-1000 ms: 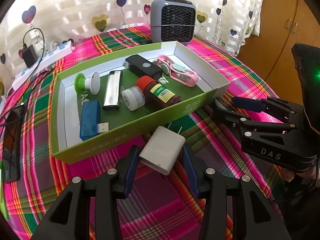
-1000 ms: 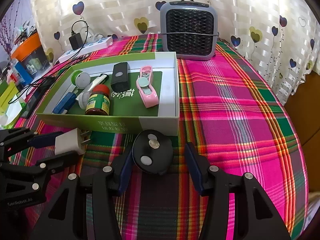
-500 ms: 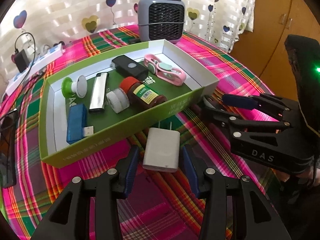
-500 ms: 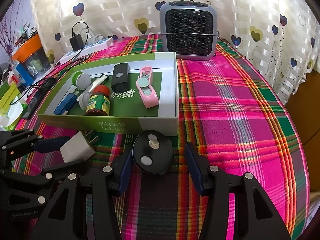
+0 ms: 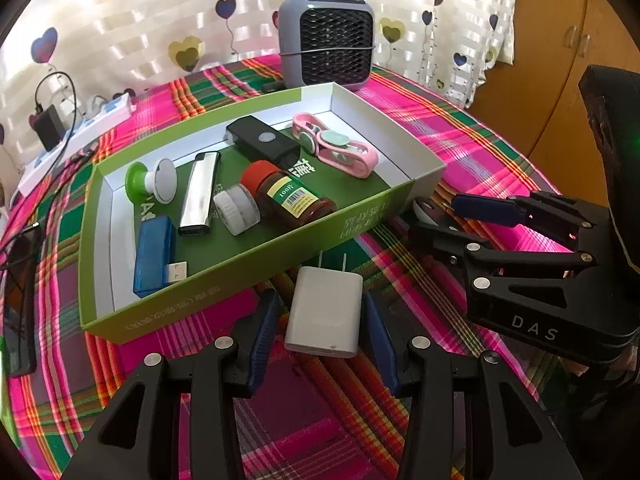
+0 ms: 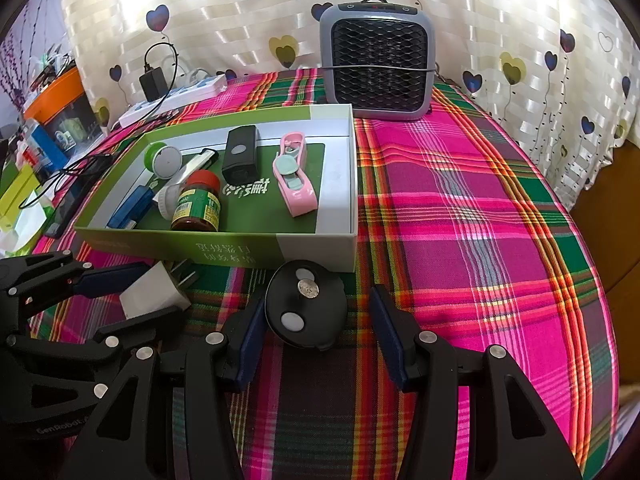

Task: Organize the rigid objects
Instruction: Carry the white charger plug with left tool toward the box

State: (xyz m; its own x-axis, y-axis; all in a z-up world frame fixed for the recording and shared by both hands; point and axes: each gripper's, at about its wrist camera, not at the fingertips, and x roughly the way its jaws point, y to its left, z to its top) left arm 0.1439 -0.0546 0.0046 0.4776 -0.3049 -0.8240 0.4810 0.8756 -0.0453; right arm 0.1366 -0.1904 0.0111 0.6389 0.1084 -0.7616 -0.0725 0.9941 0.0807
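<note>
Straddling a white plug adapter (image 5: 325,317) with jaws apart, the left gripper (image 5: 322,340) mirrors the right gripper (image 6: 316,338), spread wide around a black round disc (image 6: 306,309) beside the green tray (image 6: 224,249).

The tray (image 6: 316,242) sits on the tablecloth (image 6: 480,220). Behind the tray stands the heater (image 6: 378,60). Just before the tray's front wall lie the wall charger (image 5: 325,318) and, right of it, the round disc (image 6: 306,310). In the tray, the medicine bottle (image 5: 290,196) lies right of the lighter (image 5: 200,194).
</note>
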